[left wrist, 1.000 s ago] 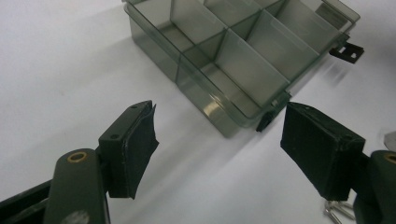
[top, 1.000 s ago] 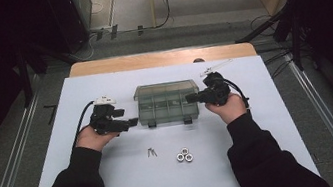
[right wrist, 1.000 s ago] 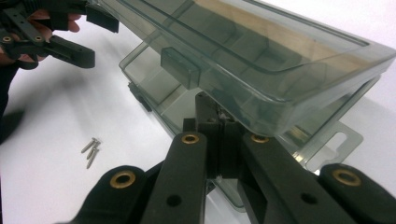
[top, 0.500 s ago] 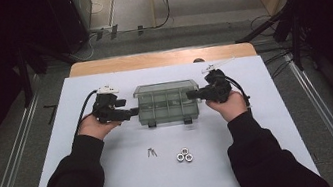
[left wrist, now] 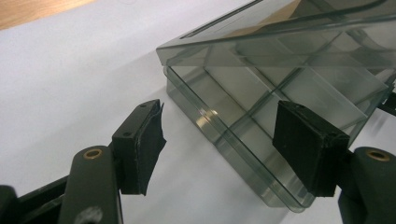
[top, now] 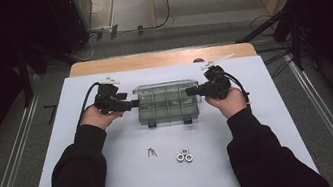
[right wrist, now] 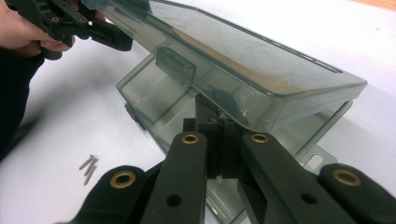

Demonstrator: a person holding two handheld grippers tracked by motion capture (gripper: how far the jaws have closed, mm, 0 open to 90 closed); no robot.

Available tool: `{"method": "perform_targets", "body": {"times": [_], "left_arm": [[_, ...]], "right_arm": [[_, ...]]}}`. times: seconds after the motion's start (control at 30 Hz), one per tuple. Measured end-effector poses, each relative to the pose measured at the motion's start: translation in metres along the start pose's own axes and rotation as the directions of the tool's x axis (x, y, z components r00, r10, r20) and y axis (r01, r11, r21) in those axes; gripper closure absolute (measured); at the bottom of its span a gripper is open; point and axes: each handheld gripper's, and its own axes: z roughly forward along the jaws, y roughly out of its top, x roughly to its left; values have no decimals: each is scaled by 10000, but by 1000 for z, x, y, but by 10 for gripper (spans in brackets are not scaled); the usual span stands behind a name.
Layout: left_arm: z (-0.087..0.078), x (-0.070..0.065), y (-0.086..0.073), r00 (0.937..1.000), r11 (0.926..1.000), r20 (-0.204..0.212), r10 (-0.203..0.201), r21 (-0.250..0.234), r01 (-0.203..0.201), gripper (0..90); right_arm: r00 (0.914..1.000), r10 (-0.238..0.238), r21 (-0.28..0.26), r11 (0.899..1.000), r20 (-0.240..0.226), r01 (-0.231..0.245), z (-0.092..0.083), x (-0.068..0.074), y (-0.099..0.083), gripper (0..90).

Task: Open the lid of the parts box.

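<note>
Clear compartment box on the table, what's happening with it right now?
A person works a clear compartment box with a tool in each hand. The right tool is shut and wedged under the lid, propping it partly open. The left tool is at the box's other end, its jaws apart around a corner and just closing in, pads not touching. Two screws and three nuts lie loose on the white tabletop.

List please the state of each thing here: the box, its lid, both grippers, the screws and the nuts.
Clear compartment box: on the table, open.
Lid: lifted partway.
Left gripper: open, jaws have just been closing, around the box corner.
Right gripper: shut under the lid.
Screws: lying loose.
Nuts: lying loose, clustered.
</note>
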Motion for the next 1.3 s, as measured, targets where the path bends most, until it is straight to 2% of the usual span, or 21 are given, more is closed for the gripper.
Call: {"method": "perform_targets", "body": {"times": [0.07,0.17,0.3,0.33,0.43,0.47,0.57,0.6,0.7,0.73,0.97,1.07,1.3], "left_arm": [[0,-1,3,10000,10000,68,16,43,-16,327],[1,-4,7,9999,9999,4,142,-34,-142,385],[5,-3,11,10000,9999,33,85,-136,-84,405],[8,-1,11,9999,9997,140,68,-235,-65,447],[11,1,11,9998,9998,213,-32,-199,36,510],[14,2,10,9996,9996,220,-187,-213,191,541],[14,4,11,9997,9991,106,-223,-364,226,583],[13,5,13,9994,9978,78,-350,-562,353,593],[12,4,14,9996,9978,57,-268,-602,271,594],[12,2,14,10000,9980,-26,-28,-625,26,595],[12,3,15,10000,9984,40,-53,-561,55,623],[12,5,15,9999,9980,11,-140,-617,140,623],[11,5,16,9999,9985,-76,-70,-541,66,622]], "right_arm": [[10000,-20,0,10000,1,20,0,-1,1,900],[10000,-20,46,10000,-10,20,-1,-2,3,900],[10000,5,38,10000,-9,-5,0,-3,6,900],[10000,-17,-29,10000,15,17,0,-4,7,900],[10000,36,-44,10000,28,-36,-1,-5,8,900],[10000,40,-22,10000,-2,-40,-1,-5,9,900],[10000,35,-12,10000,15,-35,-1,-6,9,900],[10000,70,34,10000,19,-71,-1,-6,9,900],[10000,64,36,10000,19,-64,0,-7,9,900],[9999,99,33,9999,17,-99,-1,-7,8,900],[9999,96,128,9999,50,-96,-2,-7,6,900],[9999,117,128,9998,102,-118,-3,-8,5,878],[9999,106,281,9995,70,-108,-3,-9,1,841]]}}
